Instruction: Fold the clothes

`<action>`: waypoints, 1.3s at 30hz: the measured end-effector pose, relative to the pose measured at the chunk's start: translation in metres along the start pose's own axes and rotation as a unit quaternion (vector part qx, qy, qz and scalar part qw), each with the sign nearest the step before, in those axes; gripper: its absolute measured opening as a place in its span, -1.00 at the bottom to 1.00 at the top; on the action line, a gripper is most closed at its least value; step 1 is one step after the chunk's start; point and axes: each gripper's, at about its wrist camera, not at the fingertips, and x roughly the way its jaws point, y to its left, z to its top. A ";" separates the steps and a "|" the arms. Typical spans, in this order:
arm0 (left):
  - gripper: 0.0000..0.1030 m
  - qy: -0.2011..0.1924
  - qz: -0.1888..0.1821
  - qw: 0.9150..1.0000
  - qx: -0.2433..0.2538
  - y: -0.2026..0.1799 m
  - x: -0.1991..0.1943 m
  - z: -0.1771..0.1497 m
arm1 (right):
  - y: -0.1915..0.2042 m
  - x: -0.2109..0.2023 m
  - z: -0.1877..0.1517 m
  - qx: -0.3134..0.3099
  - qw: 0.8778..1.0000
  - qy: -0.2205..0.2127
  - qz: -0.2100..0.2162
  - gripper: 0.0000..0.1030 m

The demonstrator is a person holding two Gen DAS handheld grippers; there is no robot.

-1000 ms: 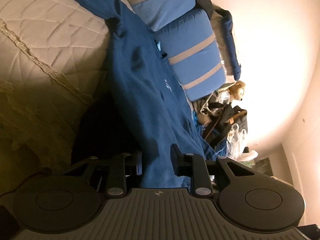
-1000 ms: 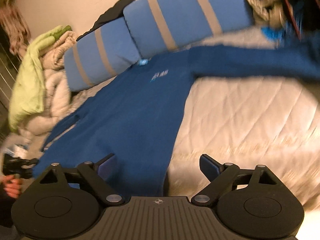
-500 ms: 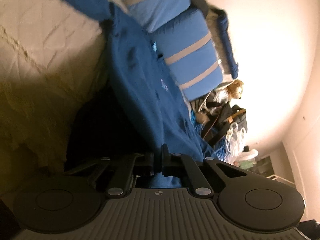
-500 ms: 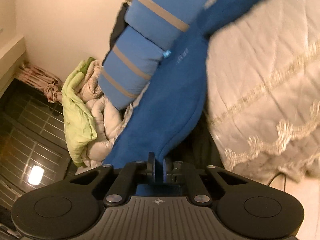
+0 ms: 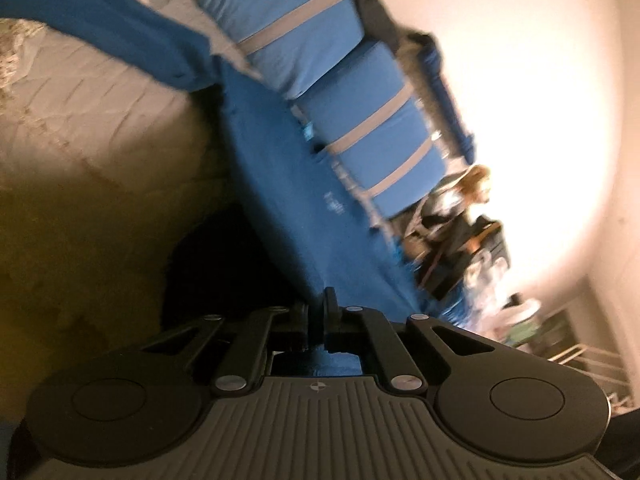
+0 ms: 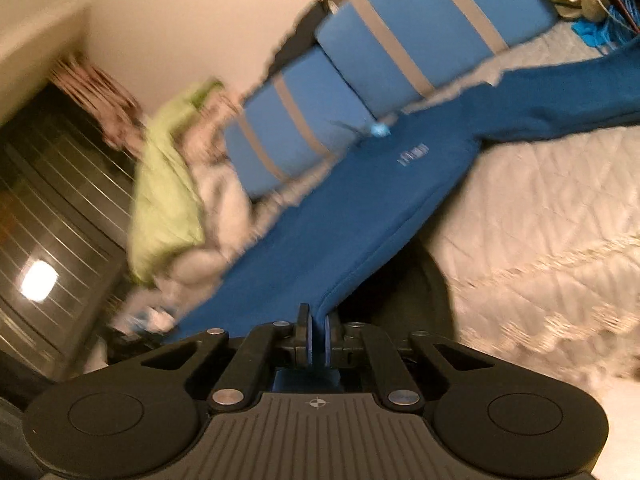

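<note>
Two striped pillows (image 6: 360,92) sit on my quilted bed (image 6: 540,216); my left gripper (image 5: 318,316) pinches the sweatshirt (image 5: 288,184) hem, my right gripper (image 6: 316,336), jaws easing open, holds its other corner.

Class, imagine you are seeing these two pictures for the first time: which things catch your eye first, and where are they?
A big blue sweatshirt stretches across the pale quilted bed, its hem pinched in the left hand-held gripper and in the right hand-held gripper, whose jaws are opening slightly. Behind it lie blue striped pillows, and beside them, toward the dark window, a lime-green cloth tops a pile of pale bedding.
</note>
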 end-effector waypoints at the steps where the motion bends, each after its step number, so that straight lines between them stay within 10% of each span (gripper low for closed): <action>1: -0.75 0.005 0.004 1.000 -0.004 0.002 0.001 0.001 | -0.002 0.002 0.000 0.000 1.000 0.005 -0.017 -0.67; 3: -0.40 0.012 0.016 1.000 -0.009 0.006 0.003 0.004 | -0.003 0.002 0.003 -0.007 0.998 -0.005 -0.067 0.32; 5: -0.06 0.010 0.032 0.999 -0.005 0.006 0.002 0.008 | 0.000 0.001 0.008 -0.023 0.993 -0.023 -0.115 0.89; 10: 0.24 -0.001 0.085 0.996 0.017 0.002 0.002 0.024 | 0.020 0.013 0.033 -0.080 0.979 -0.043 -0.182 1.00; 25: 0.26 -0.106 0.248 0.960 0.074 -0.005 0.022 0.075 | 0.080 0.093 0.124 -0.202 0.946 -0.065 -0.245 1.00; 39: 0.45 -0.246 0.318 0.911 0.093 0.020 0.010 0.108 | 0.087 0.193 0.116 -0.202 0.961 -0.061 -0.179 1.00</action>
